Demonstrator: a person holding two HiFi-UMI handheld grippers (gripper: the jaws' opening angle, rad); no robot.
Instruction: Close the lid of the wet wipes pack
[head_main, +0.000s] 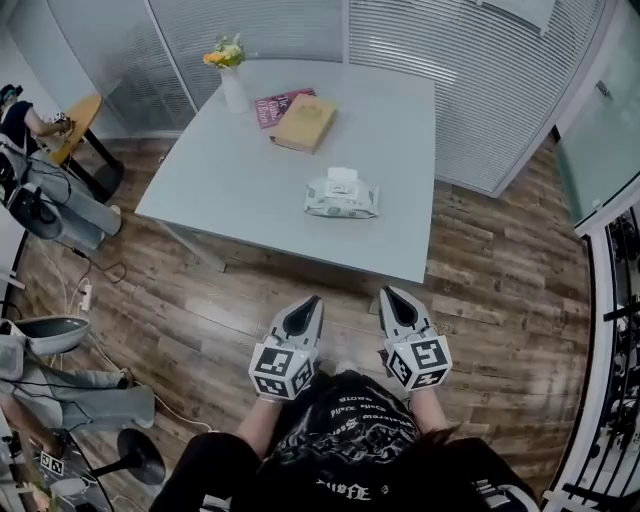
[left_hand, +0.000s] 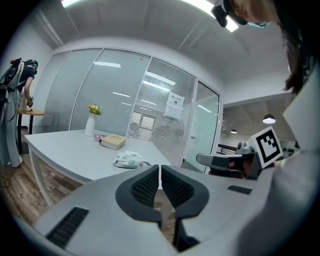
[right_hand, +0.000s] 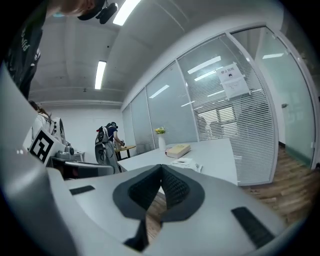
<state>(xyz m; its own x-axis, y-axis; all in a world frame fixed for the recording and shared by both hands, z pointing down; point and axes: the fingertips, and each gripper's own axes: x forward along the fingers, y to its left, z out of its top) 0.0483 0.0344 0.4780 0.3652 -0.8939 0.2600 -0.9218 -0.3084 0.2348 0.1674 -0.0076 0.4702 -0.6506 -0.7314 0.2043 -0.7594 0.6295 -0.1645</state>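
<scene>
1. While the wet wipes pack (head_main: 341, 197) lies on the worktop (head_main: 230, 180) toward its near edge, its white lid flap looks raised at the pack's far side.
2. Left hand-held gripper (head_main: 313, 300): jaws pressed together, nothing between them, over the wooden floor (head_main: 200, 300), short of the worktop's near edge.
3. Right hand-held gripper (head_main: 387, 292): jaws pressed together too, empty, just beside the left one, not touching it.
4. Tan book (head_main: 304, 121), pink book (head_main: 280, 104) and flower vase (head_main: 231, 80) sit at the worktop's far side, well apart from the pack.
</scene>
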